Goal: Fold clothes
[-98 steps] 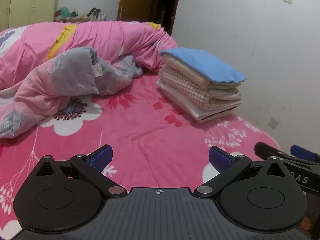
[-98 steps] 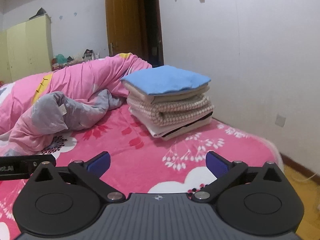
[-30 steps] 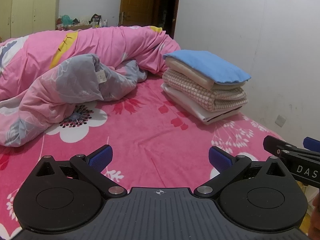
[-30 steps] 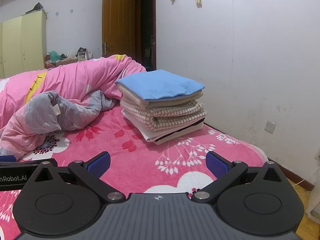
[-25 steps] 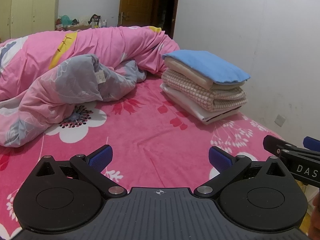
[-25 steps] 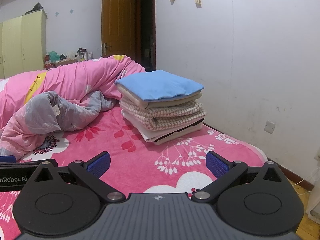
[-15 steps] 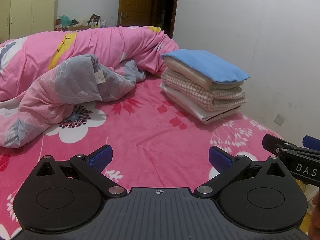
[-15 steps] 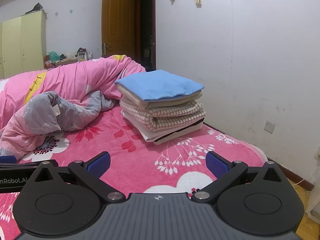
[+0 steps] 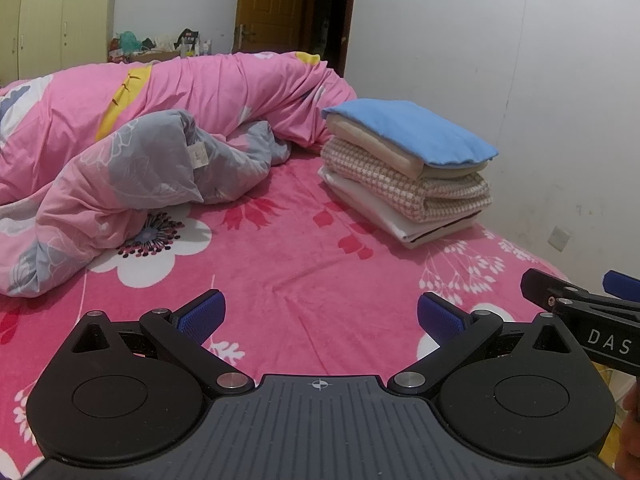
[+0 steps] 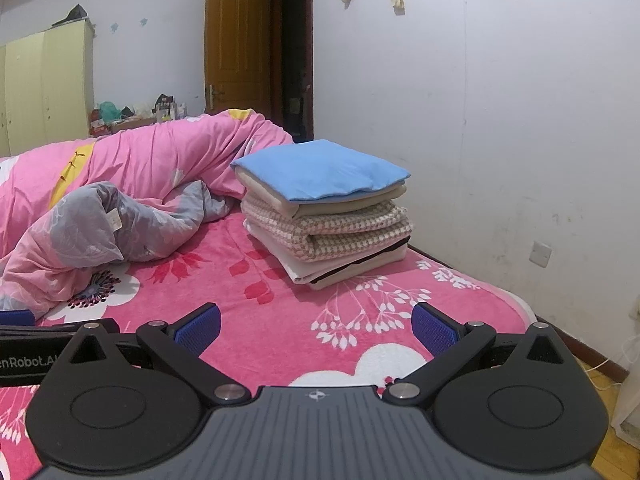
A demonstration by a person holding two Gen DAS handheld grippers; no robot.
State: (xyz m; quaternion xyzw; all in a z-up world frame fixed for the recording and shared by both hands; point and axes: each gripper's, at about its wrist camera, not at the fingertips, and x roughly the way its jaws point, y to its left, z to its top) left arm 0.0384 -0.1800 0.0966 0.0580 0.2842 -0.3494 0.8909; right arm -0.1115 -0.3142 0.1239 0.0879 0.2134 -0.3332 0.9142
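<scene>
A stack of folded clothes rests on the pink flowered bed near the wall: a blue piece on top, beige under it, then a pink checked one and a white one at the bottom. My left gripper hovers open over the bedsheet, well short of the stack, with nothing between its blue pads. My right gripper is also open and empty, nearer the bed's right edge. Each gripper shows at the edge of the other's view.
A rumpled pink and grey duvet lies heaped across the far left of the bed. The white wall runs close along the right side. A wooden door and yellow wardrobes stand at the back.
Both grippers have drawn back a little from the stack since 3.3 s ago. In the last second hardly anything has shifted.
</scene>
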